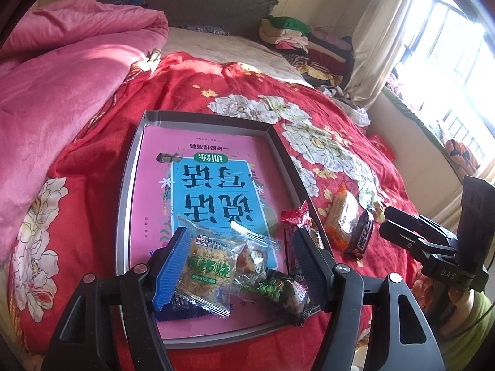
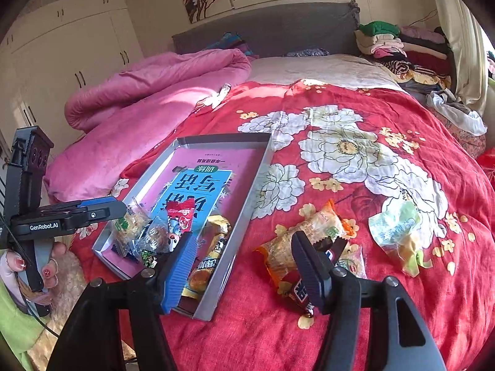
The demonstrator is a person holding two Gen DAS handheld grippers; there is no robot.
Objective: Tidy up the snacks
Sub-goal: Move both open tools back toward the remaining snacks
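Several snack packets already lie in the shallow grey box (image 1: 136, 167) on the bed, piled at its near end on top of a pink and blue booklet (image 1: 213, 185): a clear-wrapped biscuit (image 1: 208, 270), a green packet (image 1: 278, 287), a red one (image 1: 295, 219) and, in the right wrist view, a yellow one (image 2: 205, 262). At least three are left on the red floral quilt (image 2: 386, 278) outside the box's right wall: an orange-ended cracker packet (image 2: 304, 235), a dark bar (image 2: 301, 292) lying partly across it, and a pale green packet (image 2: 399, 232) farther right; a small packet beside the bar may make a fourth. By that count the job looks a little past halfway. The left gripper (image 1: 238, 256) hangs over the pile with its jaws spread and nothing pinched between them. The right gripper (image 2: 244, 266) hangs over the box's right wall and the bar, jaws likewise spread and empty. That upright wall stands between the loose packets and the pile. A heaped pink blanket (image 1: 62, 77) and stacked clothes (image 2: 396, 46) lie well apart and are no obstacle.
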